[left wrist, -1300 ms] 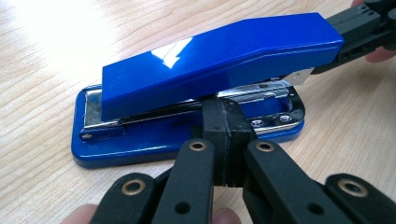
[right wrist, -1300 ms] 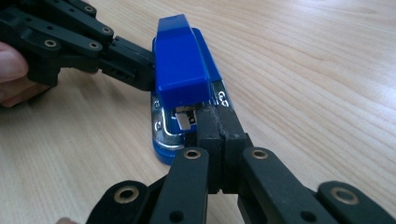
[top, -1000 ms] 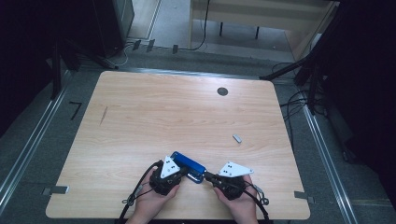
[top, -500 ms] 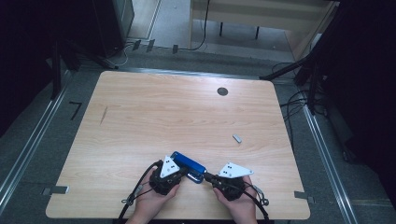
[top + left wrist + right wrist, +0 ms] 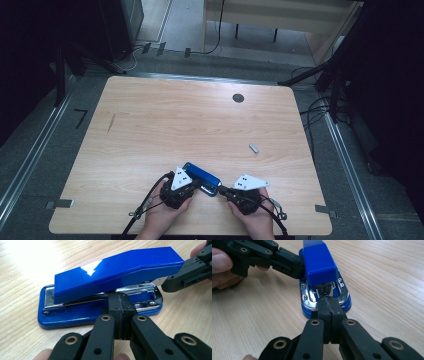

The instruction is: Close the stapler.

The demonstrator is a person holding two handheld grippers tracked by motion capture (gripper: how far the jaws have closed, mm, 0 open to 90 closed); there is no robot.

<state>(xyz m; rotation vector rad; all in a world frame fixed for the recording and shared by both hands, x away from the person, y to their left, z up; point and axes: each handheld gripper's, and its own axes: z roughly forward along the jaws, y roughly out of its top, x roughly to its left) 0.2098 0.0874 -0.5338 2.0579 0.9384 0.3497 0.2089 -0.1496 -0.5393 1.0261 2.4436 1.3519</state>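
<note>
Right at the near edge of the wooden table (image 5: 165, 120), a blue stapler (image 5: 201, 178) lies flat on its base, with a gripper at either side of it. The left gripper (image 5: 121, 312) has its two black jaws pressed together with nothing between them, and their joined tip sits against the long side of the stapler, at the chrome strip under the blue top arm. In the left gripper view the top arm slopes up toward the right, where the other gripper's dark tip meets the stapler's front end.

The right gripper (image 5: 328, 305) is likewise closed on nothing, pads flush against each other. Its tip points straight at the stapler's front, just at the chrome plate below the blue nose; whether it actually touches the metal I cannot tell. From above, both hands come in from the bottom edge, each gripper carrying a pale three-cornered plate.

Farther out on the table, well apart from the stapler, lies a small grey piece (image 5: 254, 148), and near the far edge there is a dark round spot (image 5: 238, 98).
</note>
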